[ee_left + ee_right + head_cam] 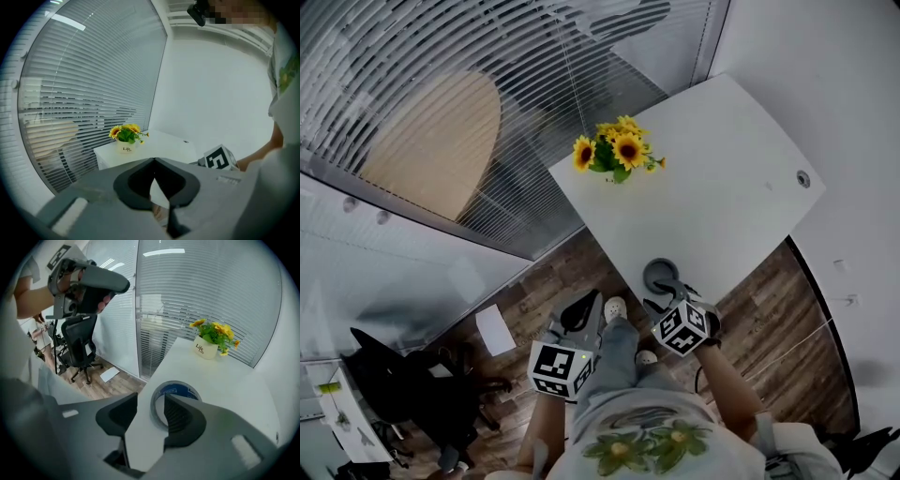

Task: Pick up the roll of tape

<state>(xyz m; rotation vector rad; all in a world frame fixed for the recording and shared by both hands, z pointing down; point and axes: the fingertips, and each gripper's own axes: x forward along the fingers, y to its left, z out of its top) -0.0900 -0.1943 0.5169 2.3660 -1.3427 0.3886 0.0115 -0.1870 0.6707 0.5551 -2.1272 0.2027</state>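
A grey roll of tape (661,276) with a blue inner label lies flat on the white table (722,187), close to its near edge. In the right gripper view the roll (180,391) sits just past the jaws. My right gripper (150,401) is open and straddles the roll's near left wall, one finger outside and the other over the hole, and the pads stand off the roll. From the head view the right gripper (667,292) hangs over the roll. My left gripper (154,161) is shut on nothing, held off the table's edge above the floor (586,305).
A white pot of sunflowers (617,150) stands at the table's far left edge (208,345). A glass wall with blinds runs along the table's left. A black office chair (79,345) and a sheet of paper (495,328) are on the wooden floor.
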